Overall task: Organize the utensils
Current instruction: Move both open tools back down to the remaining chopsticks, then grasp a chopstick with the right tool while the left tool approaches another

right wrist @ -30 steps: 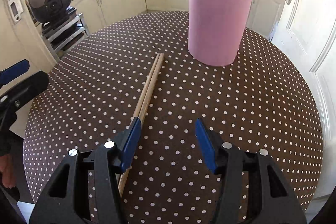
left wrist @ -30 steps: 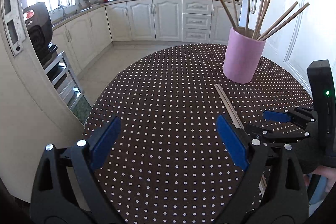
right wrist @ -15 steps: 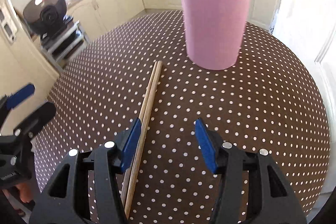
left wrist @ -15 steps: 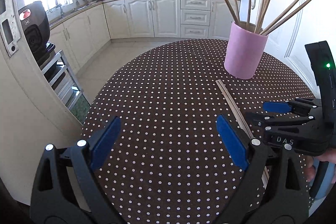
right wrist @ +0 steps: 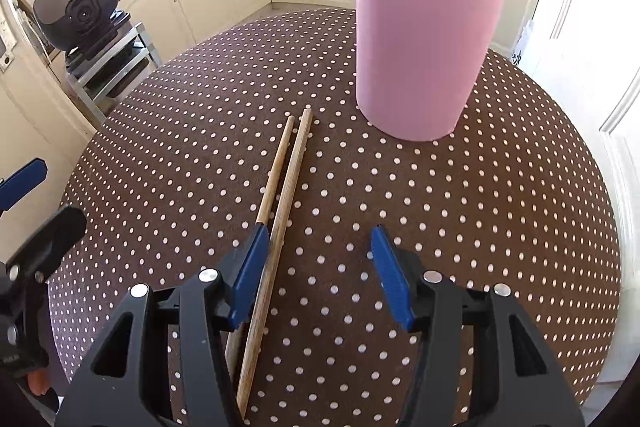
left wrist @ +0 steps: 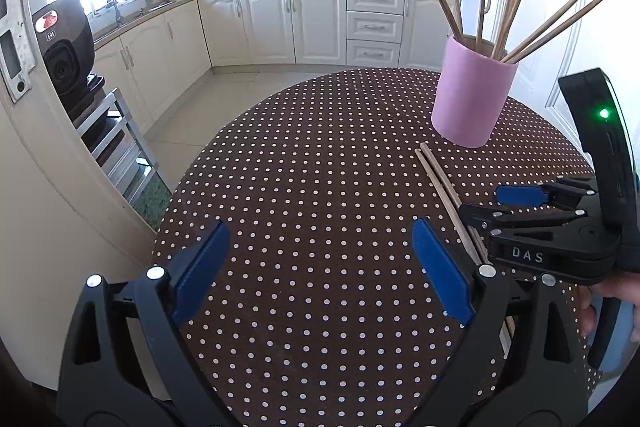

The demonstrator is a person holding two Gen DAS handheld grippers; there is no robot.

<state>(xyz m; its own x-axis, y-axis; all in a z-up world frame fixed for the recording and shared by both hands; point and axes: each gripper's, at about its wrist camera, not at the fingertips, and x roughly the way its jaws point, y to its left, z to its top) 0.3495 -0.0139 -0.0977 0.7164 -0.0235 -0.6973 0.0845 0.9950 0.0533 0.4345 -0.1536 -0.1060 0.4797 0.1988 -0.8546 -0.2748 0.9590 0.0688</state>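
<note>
Kitchen with cream cabinets; round bench [left wrist: 320,163] under a brown polka-dot cloth.

Left wrist view: left gripper [left wrist: 320,267] fingers spread wide, nothing between them, above bare cloth. Pink cup [left wrist: 472,95] upright at far right, holding several chopsticks. Loose chopstick pair [left wrist: 440,183] lies flat just beside the cup. Right gripper [left wrist: 492,205] over the pair's near end.

Right wrist view: right gripper [right wrist: 316,267] fingers apart, gripping nothing. One stick of the pair [right wrist: 288,167] runs between them by the left finger; the other passes under that finger.
</note>
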